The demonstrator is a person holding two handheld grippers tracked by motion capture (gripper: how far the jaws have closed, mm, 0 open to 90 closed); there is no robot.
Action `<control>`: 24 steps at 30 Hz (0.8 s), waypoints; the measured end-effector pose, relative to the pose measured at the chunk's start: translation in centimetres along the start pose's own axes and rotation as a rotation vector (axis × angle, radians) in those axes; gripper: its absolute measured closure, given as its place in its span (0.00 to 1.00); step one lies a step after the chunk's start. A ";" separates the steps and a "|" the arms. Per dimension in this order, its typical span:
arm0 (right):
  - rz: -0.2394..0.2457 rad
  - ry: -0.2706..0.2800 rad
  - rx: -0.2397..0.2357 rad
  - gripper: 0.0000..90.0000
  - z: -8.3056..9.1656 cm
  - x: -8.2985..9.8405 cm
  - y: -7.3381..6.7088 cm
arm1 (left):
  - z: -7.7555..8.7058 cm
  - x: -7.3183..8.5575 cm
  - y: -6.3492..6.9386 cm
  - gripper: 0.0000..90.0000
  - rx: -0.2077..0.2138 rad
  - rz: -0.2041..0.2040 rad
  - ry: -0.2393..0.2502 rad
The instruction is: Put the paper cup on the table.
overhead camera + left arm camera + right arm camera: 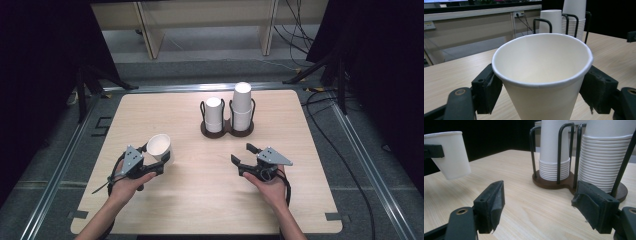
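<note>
Left of the cup rack [228, 131] and nearer the person: left gripper [159, 161], clamped on a single white paper cup [160, 148], mouth up, tilted a little, apparently lifted clear of the table [150, 200]. Seen along the jaws in the left gripper view: pads pressing the cup [541, 75] on opposite sides just under the rolled rim, the empty inside showing. Likely very light, thin-walled and easily crushed; smooth paper, somewhat slippery; best held where it is now, high on the wall near the rim, where the rolled edge stiffens it, and with only a gentle squeeze. At the rack itself, towards the far edge of the table: dark base, black wire loops, two stacks of upturned cups, the short stack [214, 114] on the left, the tall stack [241, 105] on the right. Right of the rack and nearer the person: right gripper [241, 153], jaws standing well apart with nothing between them, pointing towards the rack base [554, 183] in the right gripper view.
</note>
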State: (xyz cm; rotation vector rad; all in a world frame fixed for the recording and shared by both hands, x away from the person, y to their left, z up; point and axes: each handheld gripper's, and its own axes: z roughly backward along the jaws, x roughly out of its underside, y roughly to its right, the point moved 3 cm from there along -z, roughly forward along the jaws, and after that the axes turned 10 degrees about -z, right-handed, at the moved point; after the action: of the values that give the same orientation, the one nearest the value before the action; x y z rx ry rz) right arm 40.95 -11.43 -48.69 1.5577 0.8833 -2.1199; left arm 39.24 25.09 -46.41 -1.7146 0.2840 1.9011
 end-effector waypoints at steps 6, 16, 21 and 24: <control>0.018 0.002 0.030 0.28 0.3 -0.1 0.3 | 0.9 1.4 -0.6 0.26 -0.037 0.003 -0.026; 0.001 0.008 0.026 0.28 0.4 -0.2 0.4 | 2.4 3.1 -2.1 0.26 -0.120 -0.005 -0.063; -0.013 0.006 0.014 0.27 0.3 -0.1 0.2 | 2.7 4.0 -2.6 0.26 -0.152 0.001 -0.083; -0.006 0.017 0.015 0.27 0.3 -0.2 0.3 | 2.9 4.3 -2.9 0.26 -0.165 0.005 -0.098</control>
State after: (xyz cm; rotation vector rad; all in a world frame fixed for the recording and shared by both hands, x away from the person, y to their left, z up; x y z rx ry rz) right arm 40.98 -11.81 -48.54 1.5844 0.8807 -2.1258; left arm 38.23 30.03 -49.48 -1.7188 0.0963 2.0545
